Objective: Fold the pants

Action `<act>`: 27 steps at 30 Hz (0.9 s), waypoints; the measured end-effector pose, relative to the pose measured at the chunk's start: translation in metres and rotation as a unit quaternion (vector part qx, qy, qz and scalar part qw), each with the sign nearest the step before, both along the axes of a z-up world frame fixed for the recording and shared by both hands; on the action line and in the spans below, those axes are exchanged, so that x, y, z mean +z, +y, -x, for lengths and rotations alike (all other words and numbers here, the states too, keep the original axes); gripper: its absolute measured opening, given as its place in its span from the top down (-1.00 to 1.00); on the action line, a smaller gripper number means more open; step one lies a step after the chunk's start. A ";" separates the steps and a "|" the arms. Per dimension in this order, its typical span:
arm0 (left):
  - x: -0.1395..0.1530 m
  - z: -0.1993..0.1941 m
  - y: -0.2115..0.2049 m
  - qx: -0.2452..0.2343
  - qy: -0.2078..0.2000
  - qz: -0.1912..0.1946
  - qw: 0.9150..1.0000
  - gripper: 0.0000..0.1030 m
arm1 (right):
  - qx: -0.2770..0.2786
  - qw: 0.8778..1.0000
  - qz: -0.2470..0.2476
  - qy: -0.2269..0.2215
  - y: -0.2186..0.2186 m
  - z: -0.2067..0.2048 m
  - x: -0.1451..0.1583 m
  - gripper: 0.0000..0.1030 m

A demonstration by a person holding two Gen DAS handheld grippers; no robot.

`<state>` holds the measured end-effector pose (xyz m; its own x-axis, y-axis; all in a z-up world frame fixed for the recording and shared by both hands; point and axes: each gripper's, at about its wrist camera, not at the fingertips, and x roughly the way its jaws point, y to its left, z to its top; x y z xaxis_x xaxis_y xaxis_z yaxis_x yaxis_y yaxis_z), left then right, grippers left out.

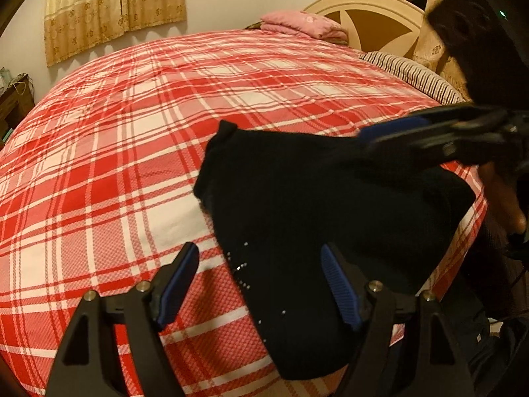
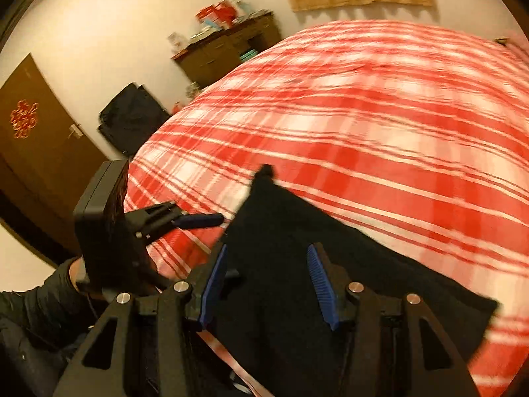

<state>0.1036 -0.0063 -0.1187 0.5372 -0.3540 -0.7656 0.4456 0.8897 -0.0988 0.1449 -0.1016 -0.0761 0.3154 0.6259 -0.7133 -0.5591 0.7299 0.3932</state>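
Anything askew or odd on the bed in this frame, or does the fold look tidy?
The black pants lie in a lopsided bundle at the near edge of the red plaid bedspread, with one corner poking up. Both tools, left and right, are open. Nothing is spilled or damaged.

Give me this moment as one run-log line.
pants: black, bunched on plaid bed | left gripper: open, above edge | right gripper: open, over pants

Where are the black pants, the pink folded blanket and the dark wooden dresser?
black pants [image 1: 314, 205], left wrist view, middle of the dark cloth.
pink folded blanket [image 1: 304, 24], left wrist view, its top face.
dark wooden dresser [image 2: 224, 53], right wrist view, its front panel.
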 end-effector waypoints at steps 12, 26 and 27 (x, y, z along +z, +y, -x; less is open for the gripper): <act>-0.007 -0.007 0.006 -0.004 0.015 0.044 0.999 -0.53 | -0.063 0.998 0.025 -0.006 -0.048 0.009 -0.011 -0.02; -0.016 -0.022 0.008 -0.002 0.039 0.110 0.993 -0.54 | -0.194 0.979 -0.008 0.068 -0.173 0.036 -0.038 -0.13; -0.016 -0.022 0.008 -0.003 0.039 0.112 0.993 -0.54 | -0.197 0.978 -0.009 0.071 -0.174 0.033 -0.042 -0.13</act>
<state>0.1258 0.0014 -0.1349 0.4775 -0.5223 -0.7065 0.4341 0.8394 -0.3271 0.1121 -0.2752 -0.1184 0.4336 0.4880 -0.7575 -0.1740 0.8702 0.4610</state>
